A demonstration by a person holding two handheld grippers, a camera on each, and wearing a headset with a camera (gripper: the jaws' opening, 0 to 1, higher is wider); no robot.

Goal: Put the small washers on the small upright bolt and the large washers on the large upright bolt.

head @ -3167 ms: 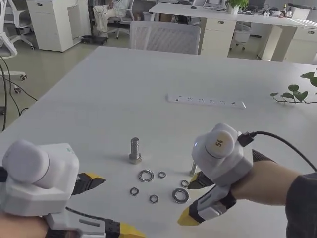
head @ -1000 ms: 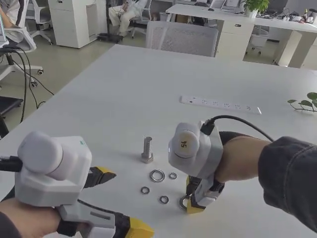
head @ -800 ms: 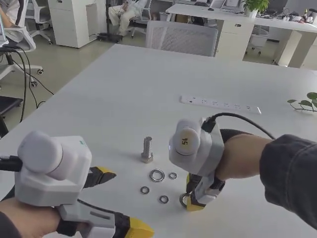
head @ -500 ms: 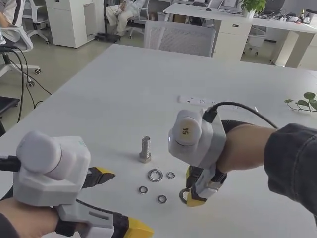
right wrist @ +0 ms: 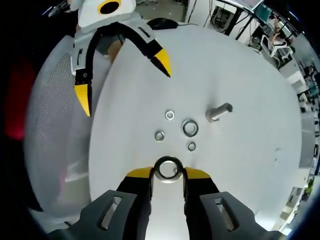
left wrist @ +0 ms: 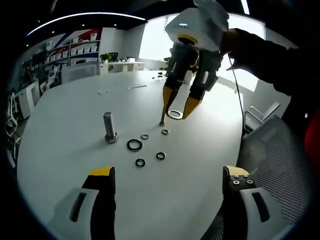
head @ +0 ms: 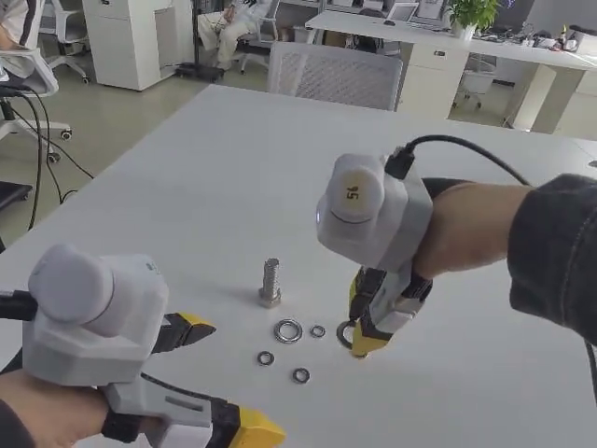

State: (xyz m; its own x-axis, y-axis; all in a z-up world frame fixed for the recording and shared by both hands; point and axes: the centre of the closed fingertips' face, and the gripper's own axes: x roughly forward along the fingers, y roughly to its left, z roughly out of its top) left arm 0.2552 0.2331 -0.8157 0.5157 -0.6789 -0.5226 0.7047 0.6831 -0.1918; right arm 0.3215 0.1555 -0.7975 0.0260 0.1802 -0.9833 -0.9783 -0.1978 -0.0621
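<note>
Your right gripper (head: pixel 359 341) pinches a large washer (right wrist: pixel 168 169) between its fingers (right wrist: pixel 197 175). Your left gripper (left wrist: pixel 168 172) has its fingers spread wide and holds nothing. Between the two sets of fingers lie a loose large washer (head: pixel 288 330) and three small washers (head: pixel 301 375). The large bolt (head: pixel 270 282) stands upright just beyond them. Bare counter (head: pixel 466 373) lies open outside your right fingers. The right gripper's round cap reads 56.

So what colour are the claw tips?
Yellow, on the right claw; clearest in left gripper view.
</note>
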